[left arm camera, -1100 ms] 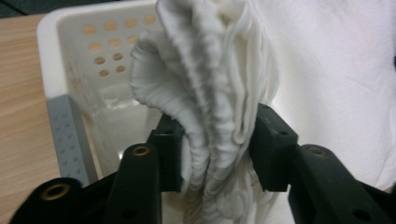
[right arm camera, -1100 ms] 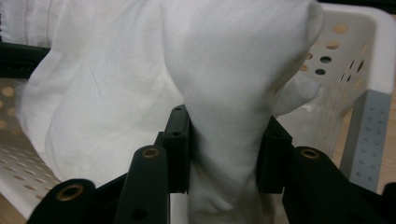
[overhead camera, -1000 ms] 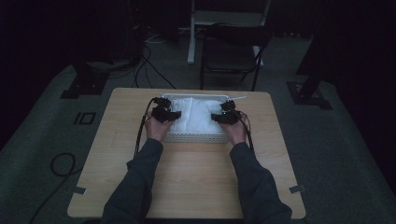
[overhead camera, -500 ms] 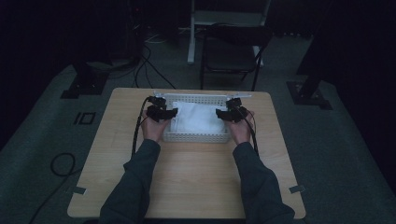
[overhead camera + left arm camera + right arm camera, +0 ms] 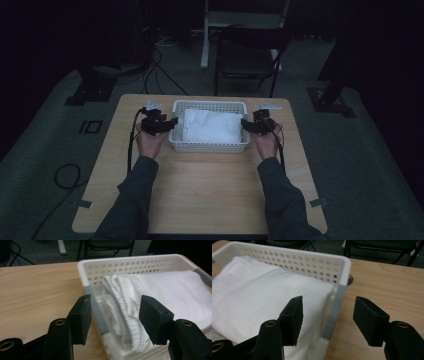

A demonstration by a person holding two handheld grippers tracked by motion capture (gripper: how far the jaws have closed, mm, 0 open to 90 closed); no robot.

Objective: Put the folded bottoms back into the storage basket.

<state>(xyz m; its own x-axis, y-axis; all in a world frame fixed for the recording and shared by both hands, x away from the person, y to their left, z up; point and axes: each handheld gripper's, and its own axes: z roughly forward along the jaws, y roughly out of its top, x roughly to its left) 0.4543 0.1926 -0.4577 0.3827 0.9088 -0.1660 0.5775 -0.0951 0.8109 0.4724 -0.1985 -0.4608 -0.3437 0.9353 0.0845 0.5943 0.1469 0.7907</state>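
Observation:
A white perforated plastic basket [image 5: 208,145] stands on the far half of the wooden table [image 5: 200,190], holding folded white cloth [image 5: 212,126]. My left gripper [image 5: 171,123] sits at the basket's left wall, open, its jaws straddling the rim [image 5: 96,307]; one jaw is outside, the other over the ribbed cloth [image 5: 125,315]. My right gripper [image 5: 245,123] is at the basket's right wall, open too, straddling the rim [image 5: 335,307] with one jaw above the cloth [image 5: 257,295]. Neither gripper pinches the wall.
A dark chair [image 5: 248,57] and a white table leg [image 5: 205,37] stand behind the table. Cables [image 5: 160,70] and black stand bases [image 5: 87,90] lie on the grey floor. The table's near half [image 5: 200,200] is bare wood between the person's sleeves.
Both grippers have moved outward from over the cloth to the basket's left and right walls. The cloth now lies flat in the basket.

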